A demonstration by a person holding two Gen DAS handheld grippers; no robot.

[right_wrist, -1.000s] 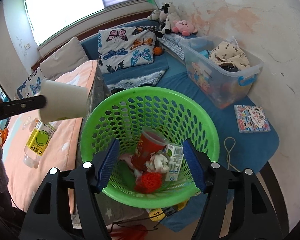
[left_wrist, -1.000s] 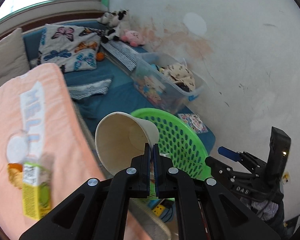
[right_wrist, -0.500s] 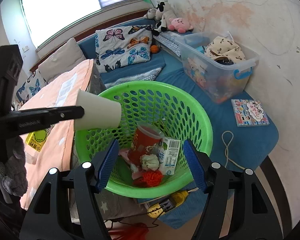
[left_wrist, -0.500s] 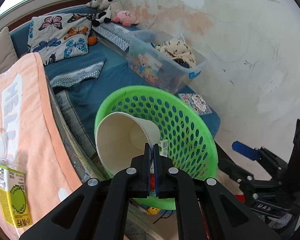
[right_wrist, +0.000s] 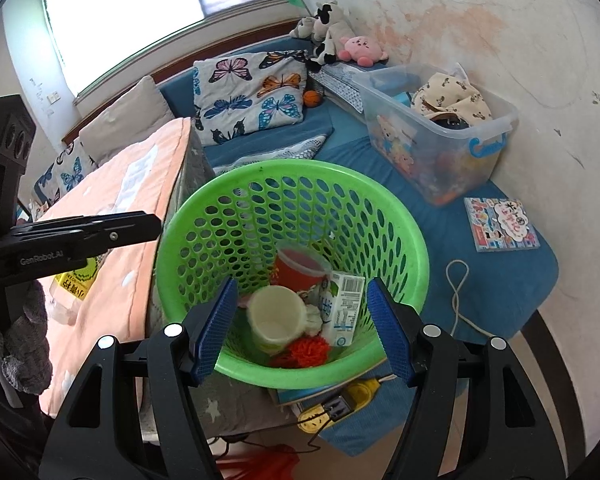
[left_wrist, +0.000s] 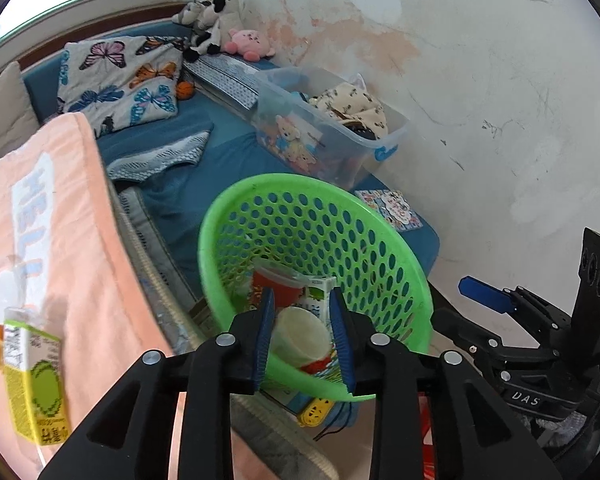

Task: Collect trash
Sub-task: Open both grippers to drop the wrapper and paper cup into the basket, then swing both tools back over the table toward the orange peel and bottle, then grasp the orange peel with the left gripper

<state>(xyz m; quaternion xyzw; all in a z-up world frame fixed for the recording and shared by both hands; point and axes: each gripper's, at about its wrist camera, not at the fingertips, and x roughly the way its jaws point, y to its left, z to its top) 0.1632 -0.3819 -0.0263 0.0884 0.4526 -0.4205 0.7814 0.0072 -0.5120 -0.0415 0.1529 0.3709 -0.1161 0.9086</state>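
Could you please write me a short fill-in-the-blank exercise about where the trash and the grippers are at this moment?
1. The white paper cup lies inside the ____ basket.
2. The left gripper is ____ and holds nothing.
3. The juice carton that is not yet collected lies on the ____ blanket.
4. Beside the cup in the basket lies a white ____ carton.

Missing words: green; open; pink; milk

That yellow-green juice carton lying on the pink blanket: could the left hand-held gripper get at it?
Probably yes: the yellow-green juice carton lies uncovered on the pink blanket, and the left hand-held gripper is open and empty.
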